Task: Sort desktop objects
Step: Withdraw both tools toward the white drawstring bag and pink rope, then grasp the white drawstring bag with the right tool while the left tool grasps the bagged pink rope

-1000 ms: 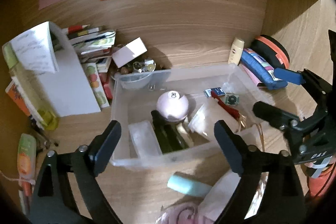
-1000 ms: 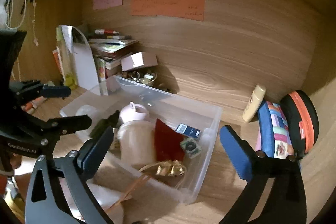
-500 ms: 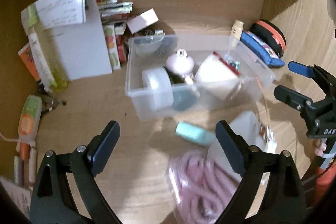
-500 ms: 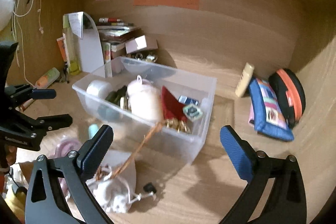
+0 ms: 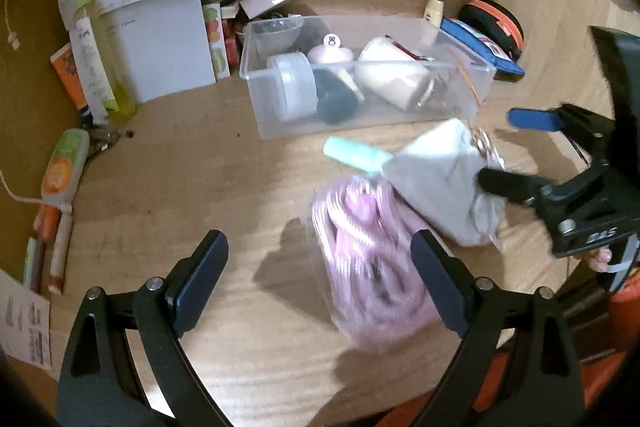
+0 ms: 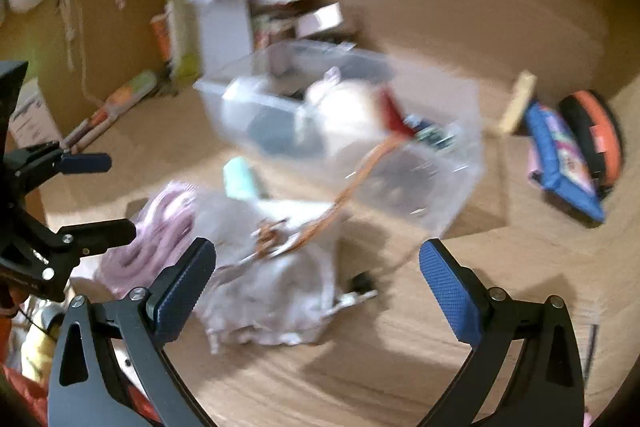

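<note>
Both my grippers, left (image 5: 316, 277) & right (image 6: 316, 273), jaws spread, empty. Pink coiled cord in clear crinkly bag (image 5: 366, 247): light, soft, slippery; I'd pinch mid-bundle off wooden surface (image 5: 192, 187).

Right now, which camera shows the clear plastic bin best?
The left wrist view: the clear plastic bin is sharp there, its contents readable from above. The right wrist view shows the whole bin too, but smeared by motion blur.
</note>
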### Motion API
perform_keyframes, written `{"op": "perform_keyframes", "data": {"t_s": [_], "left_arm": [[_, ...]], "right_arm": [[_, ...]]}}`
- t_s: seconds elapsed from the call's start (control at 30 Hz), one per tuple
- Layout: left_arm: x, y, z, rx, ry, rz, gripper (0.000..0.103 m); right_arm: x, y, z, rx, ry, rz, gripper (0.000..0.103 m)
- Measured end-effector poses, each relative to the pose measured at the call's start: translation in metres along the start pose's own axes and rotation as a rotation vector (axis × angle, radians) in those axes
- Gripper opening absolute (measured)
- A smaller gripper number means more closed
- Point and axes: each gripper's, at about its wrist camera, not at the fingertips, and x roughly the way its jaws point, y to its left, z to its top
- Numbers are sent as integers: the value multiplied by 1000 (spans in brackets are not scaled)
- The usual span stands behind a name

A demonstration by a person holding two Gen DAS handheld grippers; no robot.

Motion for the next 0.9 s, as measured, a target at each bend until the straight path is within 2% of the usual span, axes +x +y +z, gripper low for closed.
{"op": "perform_keyframes", "data": {"t_s": [0.27,0.4,0.43,0.47,0.53,0.63,0.67,0.77,0.9], "left_arm": [[12,-10,-6,-11,38,-46,94],[15,-14,-6,-4,41,-51,94],[17,-14,-5,-7,46,-55,94],[19,-14,-5,-10,49,-58,94],[22,-15,-4,-19,56,-67,96],[26,-14,-1,-33,59,-76,98],[27,-13,-1,-42,64,-84,98],[30,-14,2,-52,68,-92,98],[35,-17,5,-66,87,-120,98]], "right_arm": [[41,19,0,-33,128,87,102],[49,21,1,-66,148,103,98],[48,21,1,-72,145,109,92],[49,21,0,-86,149,119,80],[46,21,-2,-102,147,143,70],[40,16,-4,-96,126,135,57],[38,13,-5,-84,121,137,47],[29,-4,-4,-44,106,131,41],[22,-27,-9,4,100,98,39]]}}
